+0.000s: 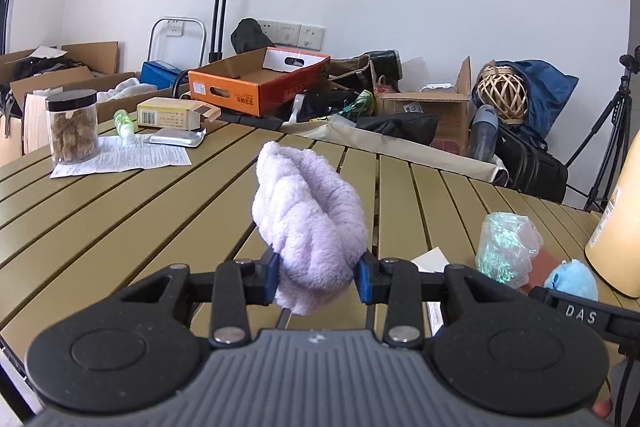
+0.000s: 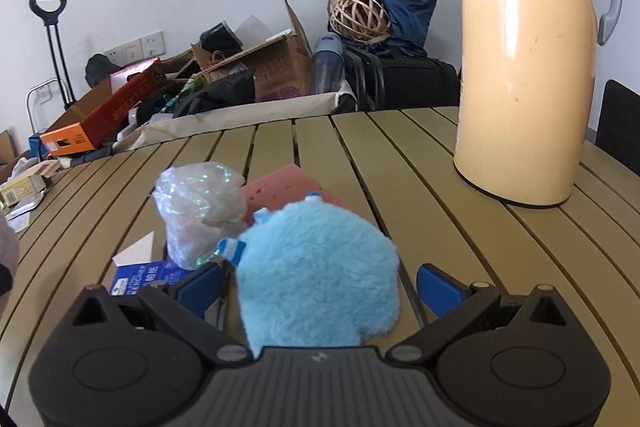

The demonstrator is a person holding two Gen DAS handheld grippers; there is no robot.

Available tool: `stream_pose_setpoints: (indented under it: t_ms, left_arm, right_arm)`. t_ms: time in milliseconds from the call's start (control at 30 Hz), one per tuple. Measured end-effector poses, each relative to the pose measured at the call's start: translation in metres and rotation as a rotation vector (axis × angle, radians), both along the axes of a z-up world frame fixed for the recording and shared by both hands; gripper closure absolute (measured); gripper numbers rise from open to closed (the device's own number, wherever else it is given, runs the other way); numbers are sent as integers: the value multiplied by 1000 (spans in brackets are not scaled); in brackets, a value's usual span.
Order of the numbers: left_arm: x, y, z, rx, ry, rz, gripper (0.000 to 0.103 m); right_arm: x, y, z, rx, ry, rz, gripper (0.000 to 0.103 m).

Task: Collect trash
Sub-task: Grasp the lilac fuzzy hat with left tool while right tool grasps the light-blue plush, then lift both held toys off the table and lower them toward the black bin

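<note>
My left gripper (image 1: pixel 318 277) is shut on a lilac fluffy cloth (image 1: pixel 308 219) and holds it above the slatted table (image 1: pixel 120 211). My right gripper (image 2: pixel 320 285) is open, its blue pads on either side of a light-blue plush toy (image 2: pixel 316 275) that lies on the table; the pads do not touch it. A crumpled iridescent plastic wrapper (image 2: pixel 202 207) lies just left of the toy, also in the left wrist view (image 1: pixel 506 243). A pink sponge (image 2: pixel 280 187) lies behind the toy. A blue-and-white packet (image 2: pixel 138 277) lies under the wrapper.
A cream thermos jug (image 2: pixel 524 67) stands on the table at the right. At the far left are a jar of snacks (image 1: pixel 72 127), a printed sheet (image 1: pixel 124 157), a small box (image 1: pixel 172 113) and a foil pack (image 1: pixel 176 138). Boxes and bags crowd the floor behind.
</note>
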State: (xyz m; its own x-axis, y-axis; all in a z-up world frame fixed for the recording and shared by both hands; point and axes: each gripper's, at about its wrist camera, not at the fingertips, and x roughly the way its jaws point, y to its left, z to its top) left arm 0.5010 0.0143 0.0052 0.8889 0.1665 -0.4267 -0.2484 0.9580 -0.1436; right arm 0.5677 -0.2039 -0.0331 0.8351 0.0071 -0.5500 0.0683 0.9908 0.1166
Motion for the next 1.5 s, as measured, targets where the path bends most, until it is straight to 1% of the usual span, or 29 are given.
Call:
stream_pose_setpoints:
  t_ms: [200, 400, 433, 533, 700, 967, 1167, 1367, 1500]
  left_arm:
    - [-1, 1, -2, 10, 0, -1, 66]
    - [-1, 1, -3, 16, 4, -6, 66]
    - [-2, 1, -4, 18, 5, -7, 66]
    - [-3, -1, -5, 24, 3, -10, 66]
    - [-4, -1, -5, 28, -1, -14, 66]
    - [-7, -3, -5, 35, -8, -24, 66]
    - [-11, -4, -2, 37, -19, -33, 66]
    - [-19, -6, 2, 30, -22, -51, 66]
    - [-29, -10, 6, 29, -31, -58, 66]
  right_arm:
    - [6, -7, -4, 35, 23, -5, 0]
    - [7, -5, -5, 31, 19, 21, 1]
    - [7, -4, -5, 34, 20, 26, 3]
    - [9, -6, -6, 49, 30, 39, 16]
    - [8, -6, -7, 55, 31, 46, 28]
    - [-1, -8, -3, 67, -23, 48, 31]
    - [-10, -10, 2, 64, -46, 53, 31]
    - [-28, -11, 13, 76, -88, 62, 31]
    - [-42, -13, 20, 106, -93, 80, 31]
